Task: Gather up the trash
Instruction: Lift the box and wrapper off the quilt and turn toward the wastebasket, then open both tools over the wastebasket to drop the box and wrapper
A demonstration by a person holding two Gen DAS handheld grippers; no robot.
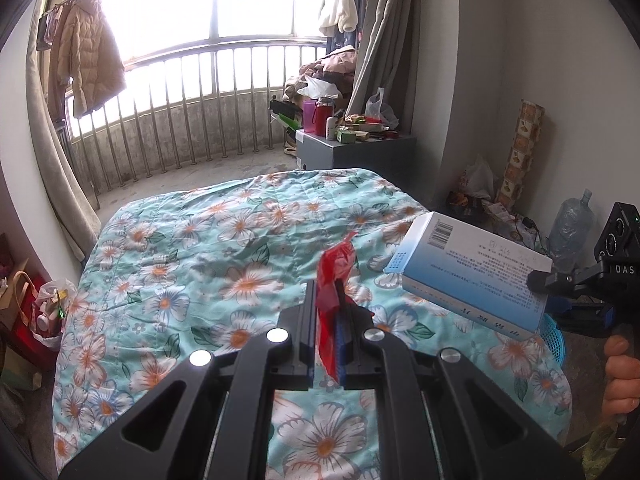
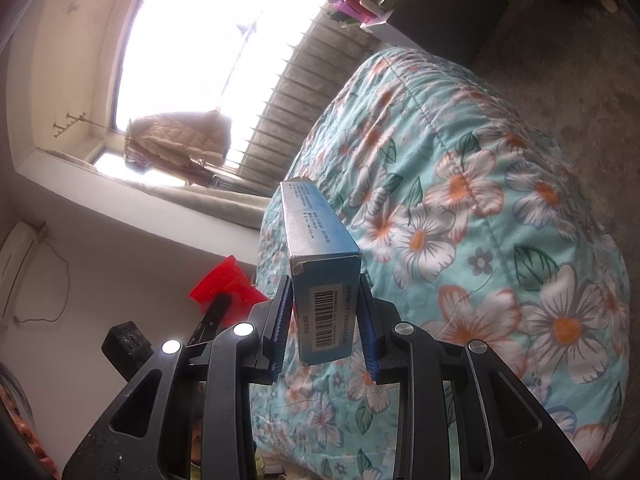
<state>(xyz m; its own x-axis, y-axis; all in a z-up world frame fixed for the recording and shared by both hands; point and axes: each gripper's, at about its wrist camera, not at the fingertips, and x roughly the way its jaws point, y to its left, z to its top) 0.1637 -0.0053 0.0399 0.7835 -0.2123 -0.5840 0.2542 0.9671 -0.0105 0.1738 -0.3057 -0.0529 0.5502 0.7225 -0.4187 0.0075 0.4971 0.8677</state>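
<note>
Left tongs (image 1: pixel 328 300) are clamped on a crumpled red plastic wrapper (image 1: pixel 334 276). Right tongs (image 2: pixel 326 312) grip a blue-and-white cardboard box (image 2: pixel 320 264) with a barcode, dented corner. Both are held above the floral quilt (image 1: pixel 200 248) on the bed.

Turquoise quilt (image 1: pixel 224 248) patterned with white-and-orange flowers; above it, a red wrapper (image 1: pixel 334 276) and a blue-and-white box (image 1: pixel 472 268) bearing a black barcode.

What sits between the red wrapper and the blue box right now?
Nothing. In the left wrist view only flowered bedspread shows behind the gap between the red wrapper, pinched in the left claw, and the blue box.
</note>
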